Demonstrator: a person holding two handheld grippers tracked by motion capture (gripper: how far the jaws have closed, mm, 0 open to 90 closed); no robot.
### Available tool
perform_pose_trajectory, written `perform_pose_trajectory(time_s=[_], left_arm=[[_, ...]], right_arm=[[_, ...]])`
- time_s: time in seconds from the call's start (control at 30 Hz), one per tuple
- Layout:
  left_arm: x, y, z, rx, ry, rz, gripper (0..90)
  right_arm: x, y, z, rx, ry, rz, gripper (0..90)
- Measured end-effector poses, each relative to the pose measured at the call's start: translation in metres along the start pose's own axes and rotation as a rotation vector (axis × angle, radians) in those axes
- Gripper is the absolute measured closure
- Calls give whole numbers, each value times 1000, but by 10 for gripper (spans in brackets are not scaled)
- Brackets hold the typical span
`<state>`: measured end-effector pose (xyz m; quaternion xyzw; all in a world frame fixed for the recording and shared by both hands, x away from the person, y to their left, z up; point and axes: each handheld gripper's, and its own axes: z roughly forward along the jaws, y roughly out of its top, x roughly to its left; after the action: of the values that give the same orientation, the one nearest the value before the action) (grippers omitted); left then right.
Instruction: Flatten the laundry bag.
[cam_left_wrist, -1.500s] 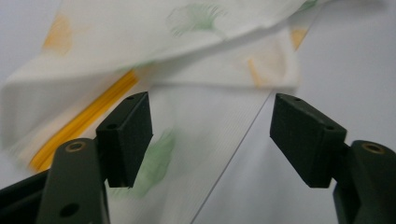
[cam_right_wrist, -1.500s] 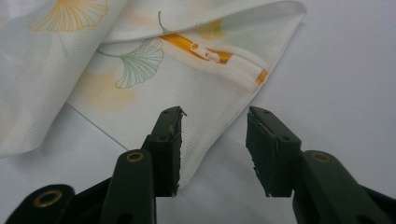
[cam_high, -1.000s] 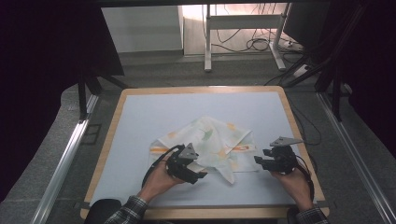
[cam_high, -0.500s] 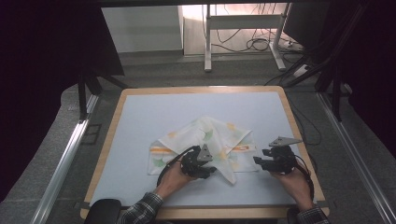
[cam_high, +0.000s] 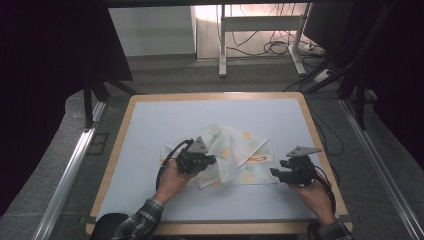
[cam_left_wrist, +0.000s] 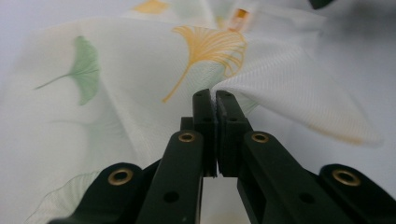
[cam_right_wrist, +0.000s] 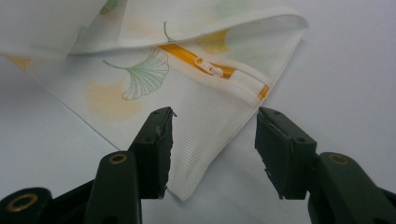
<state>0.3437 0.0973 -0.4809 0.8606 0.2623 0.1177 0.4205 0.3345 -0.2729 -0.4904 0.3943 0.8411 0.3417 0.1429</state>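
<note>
Item: white mesh zip bag (cam_high: 235, 155) w/ green & yellow ginkgo-leaf print, lying crumpled near the centre of the pale blue table top (cam_high: 150, 125), slightly toward the person's side.

L to R, high view:
- Left gripper (cam_high: 207, 161), in the person's left hand (cam_high: 172, 177), is sitting at the bag's left edge. In the left gripper view its jaws have just been closing & are now pinching a raised fold of the bag fabric (cam_left_wrist: 261, 88) between the pads.
- Orange zipper (cam_right_wrist: 210, 65) is running along the bag's right part, pull tab lying flat.
- Right gripper (cam_high: 276, 172), in the right hand (cam_high: 312, 192), is resting just beside the bag's right corner (cam_right_wrist: 210, 154). Jaws are standing apart, corner lying between them; pads aren't pressing on it.
</note>
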Motion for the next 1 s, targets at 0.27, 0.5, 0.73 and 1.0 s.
perform_pose_trajectory(time_s=[0.27,0.5,0.73,1.0], left_arm=[[38,-16,-32,-33,78,-97,882],[66,-33,-53,-27,147,-159,880],[85,-52,-67,-15,201,-204,880],[101,-70,-79,-16,234,-256,879]], right_arm=[[1,2,0,-23,11,17,438],[7,6,2,-25,16,-8,396],[16,12,8,-41,38,-19,386],[36,25,18,-48,101,-100,497]])
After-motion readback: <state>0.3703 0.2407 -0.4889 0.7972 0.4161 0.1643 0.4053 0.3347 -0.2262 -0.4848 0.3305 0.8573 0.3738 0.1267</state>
